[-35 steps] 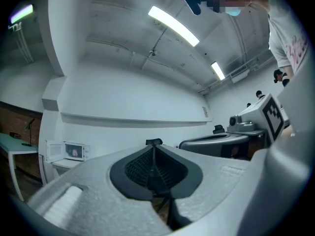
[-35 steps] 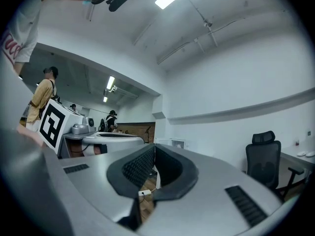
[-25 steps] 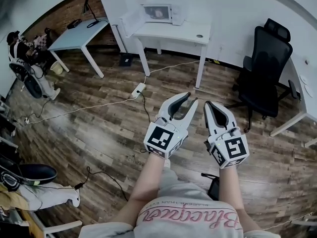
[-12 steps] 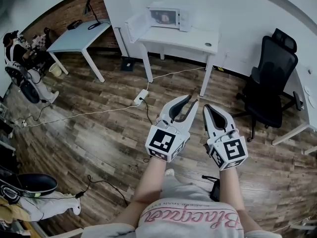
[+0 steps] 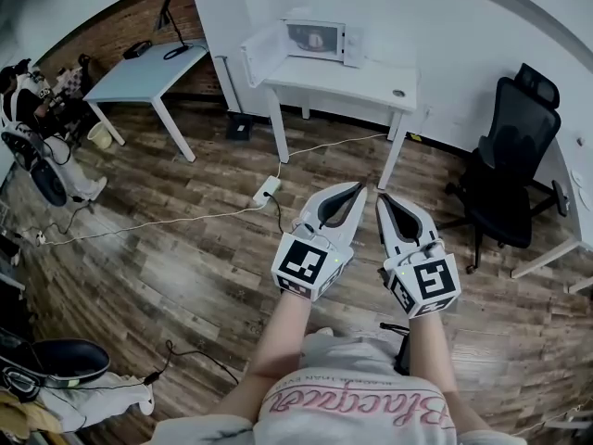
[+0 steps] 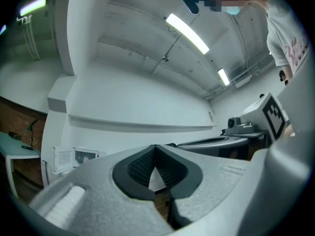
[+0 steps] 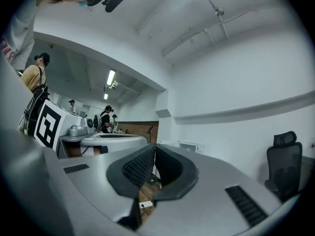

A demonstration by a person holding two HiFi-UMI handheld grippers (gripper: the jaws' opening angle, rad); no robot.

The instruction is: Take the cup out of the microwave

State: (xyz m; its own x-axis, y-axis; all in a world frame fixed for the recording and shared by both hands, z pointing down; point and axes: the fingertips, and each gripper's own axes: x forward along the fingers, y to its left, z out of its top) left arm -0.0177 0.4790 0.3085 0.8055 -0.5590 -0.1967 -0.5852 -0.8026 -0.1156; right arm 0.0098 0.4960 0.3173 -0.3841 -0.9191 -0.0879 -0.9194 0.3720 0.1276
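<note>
Our left gripper (image 5: 358, 189) and right gripper (image 5: 382, 198) are both pressed together and empty, well apart from the microwave (image 5: 350, 44) on the table (image 5: 371, 77). Its door (image 5: 261, 56) hangs open with the cup (image 5: 316, 38) inside, so nothing needs gripping yet.

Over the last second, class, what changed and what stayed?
The person has stepped toward the white table and its open microwave, which now sit lower in the head view. Nothing was taken or let go. The left claw and right claw stay shut and empty.
</note>
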